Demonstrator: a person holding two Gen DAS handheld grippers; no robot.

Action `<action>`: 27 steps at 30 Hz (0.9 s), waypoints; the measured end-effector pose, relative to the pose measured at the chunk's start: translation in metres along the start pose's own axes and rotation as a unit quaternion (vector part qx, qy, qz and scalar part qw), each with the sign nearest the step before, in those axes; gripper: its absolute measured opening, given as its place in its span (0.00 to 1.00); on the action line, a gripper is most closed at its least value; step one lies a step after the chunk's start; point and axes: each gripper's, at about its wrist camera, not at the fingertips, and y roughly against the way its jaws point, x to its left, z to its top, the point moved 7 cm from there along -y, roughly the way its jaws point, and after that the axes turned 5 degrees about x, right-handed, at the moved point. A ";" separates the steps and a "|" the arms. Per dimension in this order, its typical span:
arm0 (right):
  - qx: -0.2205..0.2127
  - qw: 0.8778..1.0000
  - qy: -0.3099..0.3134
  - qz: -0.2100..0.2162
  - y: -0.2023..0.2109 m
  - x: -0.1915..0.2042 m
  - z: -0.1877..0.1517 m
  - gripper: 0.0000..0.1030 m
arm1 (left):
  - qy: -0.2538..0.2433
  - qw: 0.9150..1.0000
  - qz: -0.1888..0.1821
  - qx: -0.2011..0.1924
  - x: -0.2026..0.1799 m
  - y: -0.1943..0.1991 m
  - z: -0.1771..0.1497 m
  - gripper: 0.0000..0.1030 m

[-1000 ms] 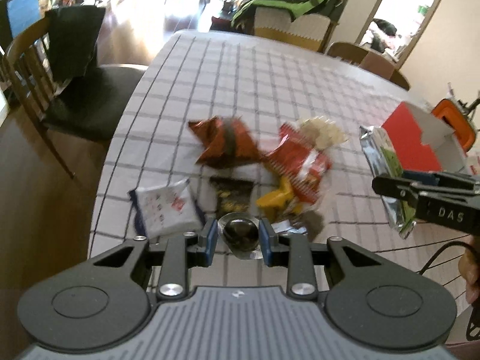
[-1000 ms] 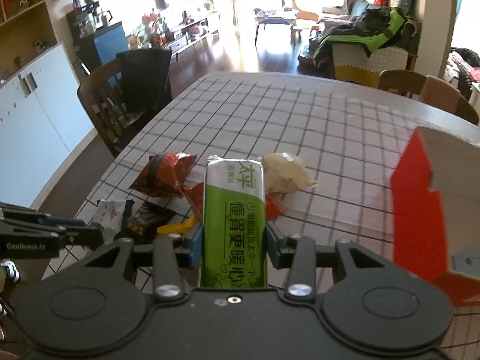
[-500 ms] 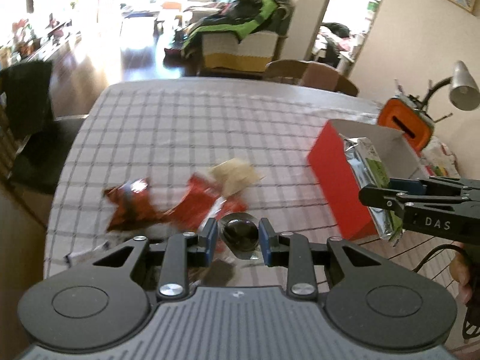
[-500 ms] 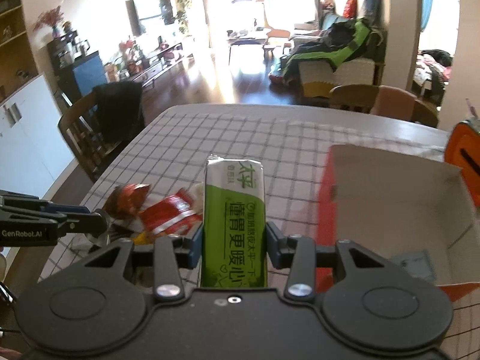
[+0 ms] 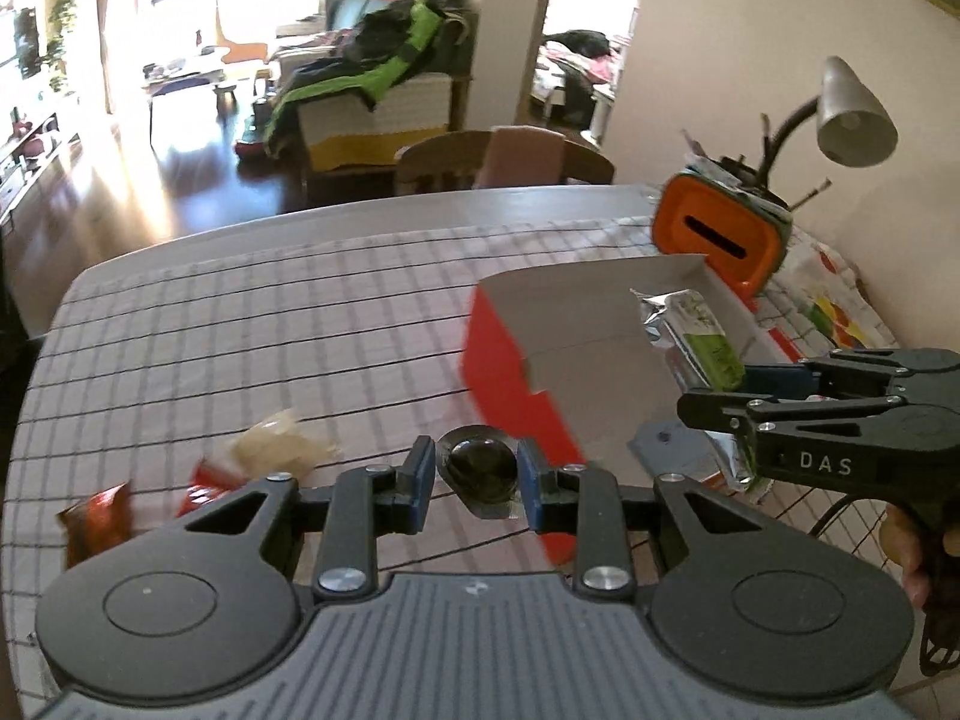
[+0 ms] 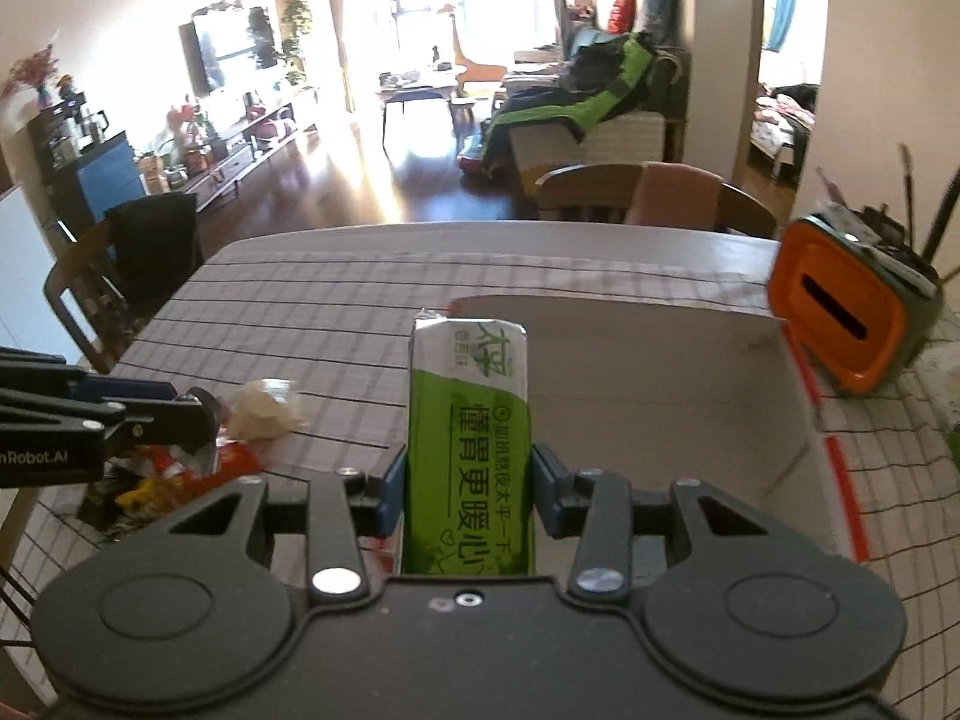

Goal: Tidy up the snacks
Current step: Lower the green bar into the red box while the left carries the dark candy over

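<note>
My left gripper is shut on a small clear packet with a dark round snack, held above the table beside the red cardboard box. My right gripper is shut on a green and silver snack pack, held upright over the near left part of the open box. The pack also shows in the left wrist view, above the box's pale inside. Loose snacks lie left of the box: a pale packet, red packets and an orange-brown one.
The table wears a checked cloth. An orange container stands behind the box, with a grey desk lamp by the wall. Wooden chairs stand at the far edge and another chair at the left.
Both grippers have moved right toward the box with their snacks. The green pack now hangs over the box's opening. The snack pile has slid to the left of the views.
</note>
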 end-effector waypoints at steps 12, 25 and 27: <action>0.035 0.999 -0.014 -0.033 -0.020 -0.089 -0.007 0.41 | -0.038 0.999 -0.004 0.028 -0.078 -0.065 0.025 0.28; 0.111 0.992 0.020 -0.059 -0.065 -0.141 -0.027 0.41 | -0.046 0.994 -0.004 0.104 -0.113 -0.137 0.035 0.28; 0.116 0.991 0.031 -0.057 -0.070 -0.140 -0.029 0.41 | -0.044 0.992 -0.002 0.117 -0.115 -0.148 0.035 0.28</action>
